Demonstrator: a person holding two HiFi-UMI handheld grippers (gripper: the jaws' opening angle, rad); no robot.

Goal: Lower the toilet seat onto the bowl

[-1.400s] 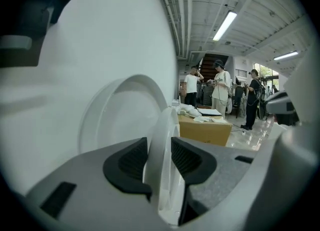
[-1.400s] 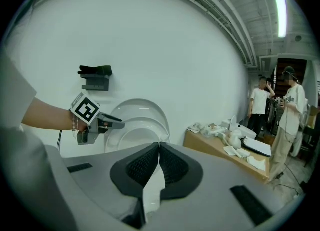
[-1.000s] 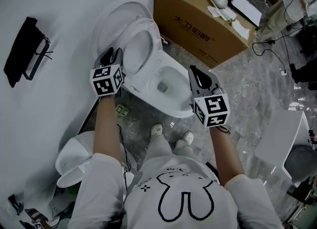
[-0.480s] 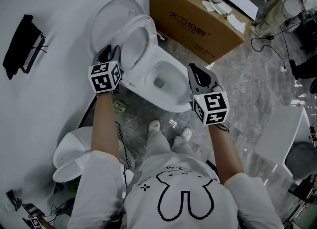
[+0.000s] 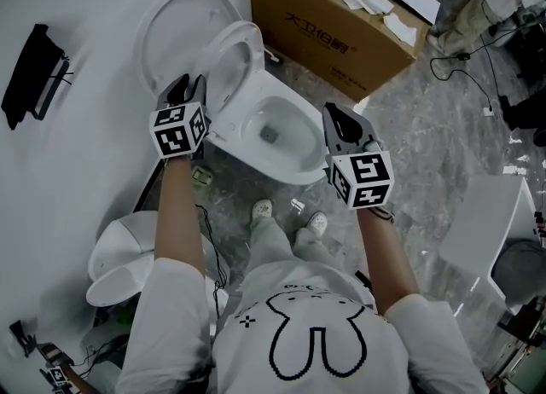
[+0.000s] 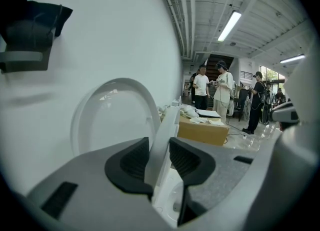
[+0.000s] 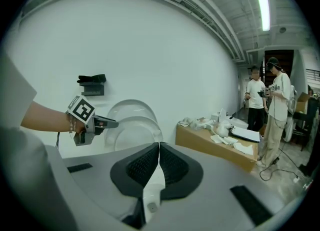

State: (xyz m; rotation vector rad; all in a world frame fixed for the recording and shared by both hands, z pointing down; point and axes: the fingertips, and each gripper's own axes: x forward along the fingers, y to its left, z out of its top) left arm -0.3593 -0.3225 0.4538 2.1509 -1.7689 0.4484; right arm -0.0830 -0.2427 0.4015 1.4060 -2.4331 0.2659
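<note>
1. A black bracket [image 5: 34,72] hangs on the white wall at far left, well apart from the toilet.
2. A spare white seat and lid [image 5: 119,264] lies on the floor low at the left, beside the person's left arm.
3. The toilet lid [image 5: 171,26] stands open, upright against the wall.
4. The left hand-held gripper [image 5: 192,87] is clenched on the toilet seat [image 6: 165,132]. Its own view shows the seat's white edge running between the two black pads, with both pads against it.
5. The seat is raised and tilted. It stands clear of the lid behind it and is not yet down on the bowl [image 5: 307,166].
6. The bowl is open, with its drain visible in the head view.
7. The right hand-held gripper [image 7: 159,150] is beside the bowl's front rim. Its pads are pressed together with nothing between them.
8. A cardboard box [image 5: 333,34] with white items on top sits on the marbled floor [image 5: 444,128], just right of the toilet.
</note>
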